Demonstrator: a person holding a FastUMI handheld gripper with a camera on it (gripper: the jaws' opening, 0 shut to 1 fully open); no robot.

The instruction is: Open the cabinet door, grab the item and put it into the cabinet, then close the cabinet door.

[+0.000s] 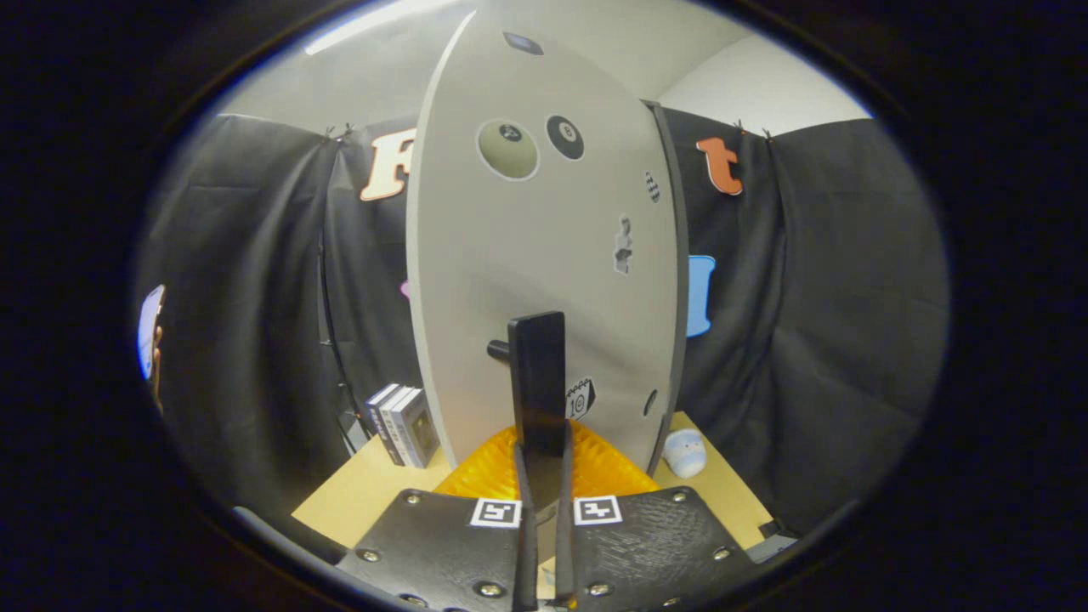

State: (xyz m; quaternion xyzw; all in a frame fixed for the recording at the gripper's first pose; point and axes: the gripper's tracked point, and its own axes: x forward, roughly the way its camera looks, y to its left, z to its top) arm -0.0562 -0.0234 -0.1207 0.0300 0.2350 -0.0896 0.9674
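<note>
A tall pale grey cabinet door (pixel 527 255) with several stickers stands right in front of me. Its dark upright bar handle (pixel 537 374) sticks out on a short peg. My gripper (pixel 541 455) is shut on the lower end of that handle, one finger pressing on each side. A small white and pale blue soft item (pixel 685 452) lies on the wooden table (pixel 365 493), to the right of the door and beyond my fingers. The dark edge of the cabinet (pixel 673 255) runs along the door's right side. The cabinet's inside is hidden.
Several grey boxed books (pixel 404 423) stand upright on the table left of the door. Black cloth walls close in the booth behind and on both sides. A hand holding a phone (pixel 150 331) shows far to the left.
</note>
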